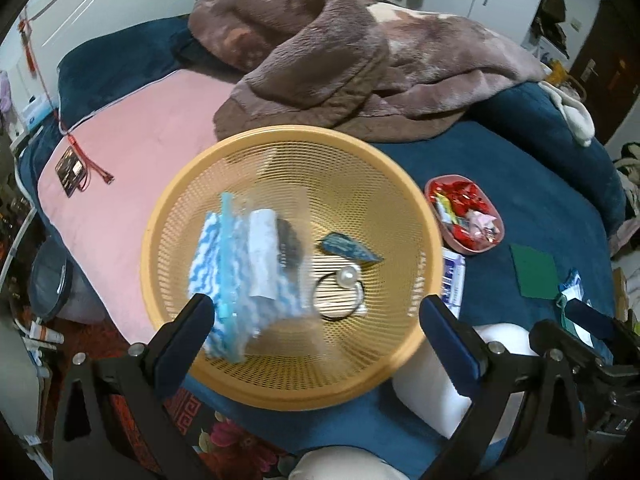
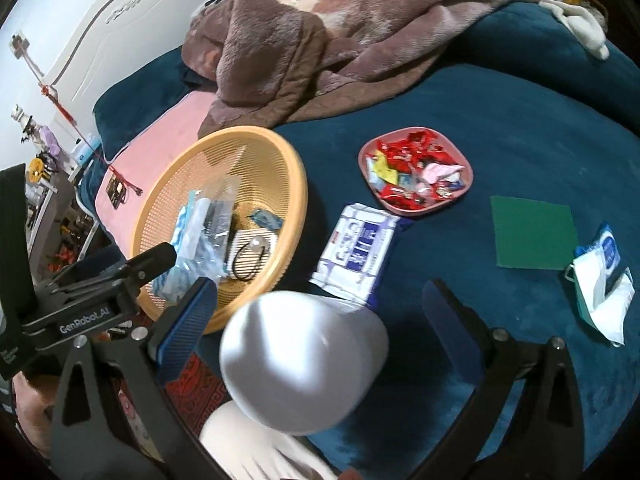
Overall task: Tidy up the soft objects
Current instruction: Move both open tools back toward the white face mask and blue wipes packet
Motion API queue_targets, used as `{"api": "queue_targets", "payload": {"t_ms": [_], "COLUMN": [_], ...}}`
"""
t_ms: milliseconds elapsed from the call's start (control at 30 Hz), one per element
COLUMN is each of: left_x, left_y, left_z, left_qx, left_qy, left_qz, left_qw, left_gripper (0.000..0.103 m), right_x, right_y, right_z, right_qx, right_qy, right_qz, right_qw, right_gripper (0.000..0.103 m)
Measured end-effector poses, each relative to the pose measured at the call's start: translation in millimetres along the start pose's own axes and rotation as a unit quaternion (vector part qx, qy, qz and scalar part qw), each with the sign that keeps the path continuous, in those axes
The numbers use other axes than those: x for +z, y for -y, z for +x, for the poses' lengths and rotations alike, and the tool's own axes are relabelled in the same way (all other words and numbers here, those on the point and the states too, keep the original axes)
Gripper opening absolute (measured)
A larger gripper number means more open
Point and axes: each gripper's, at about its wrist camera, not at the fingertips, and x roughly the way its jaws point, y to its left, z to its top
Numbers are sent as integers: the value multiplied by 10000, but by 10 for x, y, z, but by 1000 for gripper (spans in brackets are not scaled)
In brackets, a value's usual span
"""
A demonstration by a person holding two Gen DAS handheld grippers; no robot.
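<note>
On my left wrist view, my left gripper [image 1: 316, 320] hangs spread wide and empty above the yellow mesh basket [image 1: 224, 380], which sits at the bed's [image 1: 500, 168] near edge. Inside lie a blue-and-white bagged cloth [image 1: 224, 280], a pearl hair tie [image 1: 344, 284] and a small blue packet [image 1: 348, 250].

On my right wrist view, my right gripper [image 2: 320, 308] is also released, jaws apart around a white rounded object [image 2: 304, 364], not touching it. A tissue pack [image 2: 358, 252] lies between basket and candy tray [image 2: 416, 170]; a green cloth [image 2: 534, 232] lies toward the bed's right edge.

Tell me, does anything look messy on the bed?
Yes. The brown blanket lies crumpled in a heap, not folded. A torn-open white packet sits near the green square.
</note>
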Motion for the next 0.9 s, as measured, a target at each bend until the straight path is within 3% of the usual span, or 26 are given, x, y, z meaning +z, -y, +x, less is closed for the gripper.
{"api": "queue_targets", "payload": {"t_ms": [900], "left_x": [-208], "left_y": [1200], "left_z": [-258], "left_qx": [-250], "left_qy": [72], "left_qz": [1026], "left_qw": [9944], "left_gripper": [103], "right_x": [-364], "right_y": [958], "right_z": [-577], "right_qx": [-184], "right_qy": [322], "right_qz": [783], "right_qw": [9962], "right_gripper": [103]}}
